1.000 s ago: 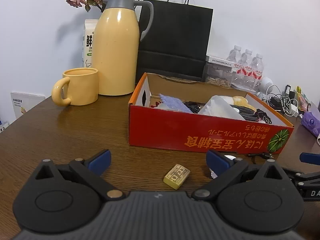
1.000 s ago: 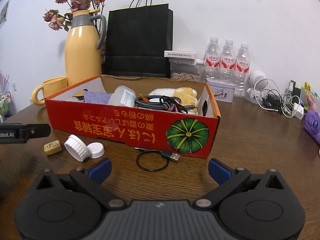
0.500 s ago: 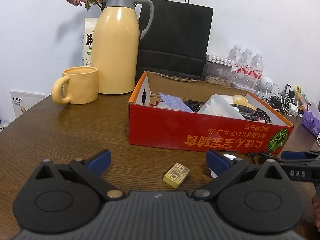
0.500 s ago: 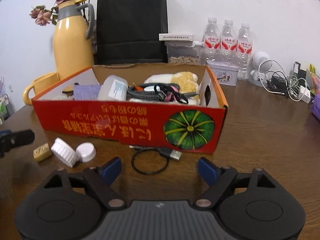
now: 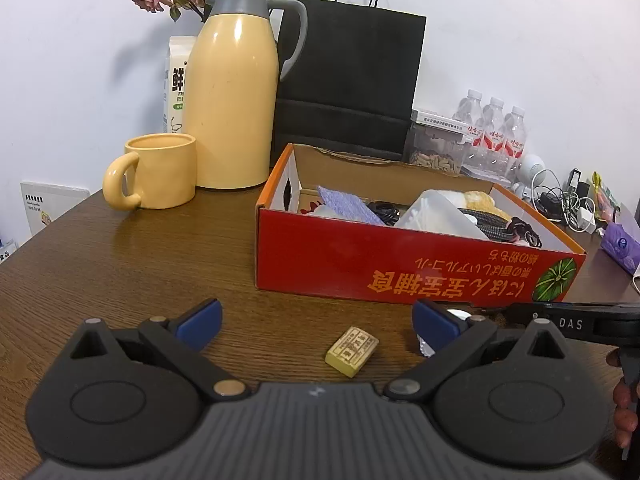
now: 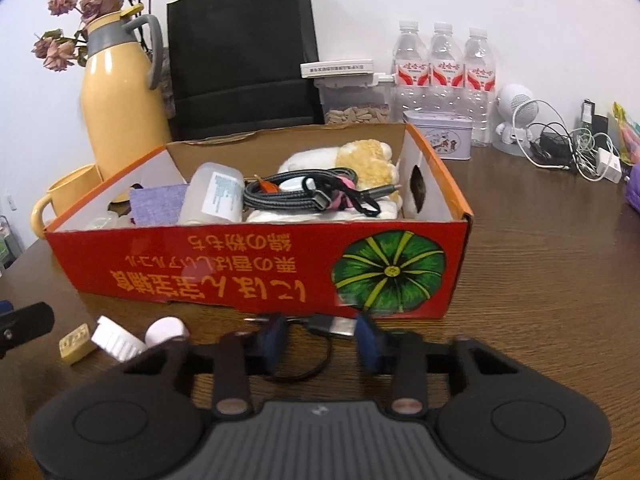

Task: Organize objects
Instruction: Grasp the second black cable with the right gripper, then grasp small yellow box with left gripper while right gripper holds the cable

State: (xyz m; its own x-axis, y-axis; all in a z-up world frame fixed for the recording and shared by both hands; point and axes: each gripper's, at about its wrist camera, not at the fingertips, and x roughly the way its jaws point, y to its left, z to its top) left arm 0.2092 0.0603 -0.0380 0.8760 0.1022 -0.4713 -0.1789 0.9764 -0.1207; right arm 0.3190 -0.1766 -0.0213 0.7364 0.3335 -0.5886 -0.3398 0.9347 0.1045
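Note:
A black cable loop (image 6: 296,376) with a USB plug (image 6: 332,324) lies on the table against the front of the red cardboard box (image 6: 240,268). My right gripper (image 6: 320,334) sits low over it, its jaws closing with the plug between them; the pads do not visibly press on it. A small yellow block (image 5: 352,352) lies on the wood in front of my left gripper (image 5: 316,320), which is open and holds nothing. Two white caps (image 6: 116,340) rest beside the block (image 6: 76,346). The box (image 5: 400,256) holds cables, a plastic bottle, a purple cloth and a plush toy.
A yellow thermos (image 5: 232,100) and mug (image 5: 160,172) stand behind the box on the left, with a black paper bag (image 5: 348,80) at the wall. Water bottles (image 6: 444,72), a tin (image 6: 440,136) and tangled chargers (image 6: 560,148) crowd the back right.
The right gripper has moved forward and down to the cable by the box, and its jaws have narrowed from wide open. Its black body has slid into the left wrist view. The left gripper stayed put.

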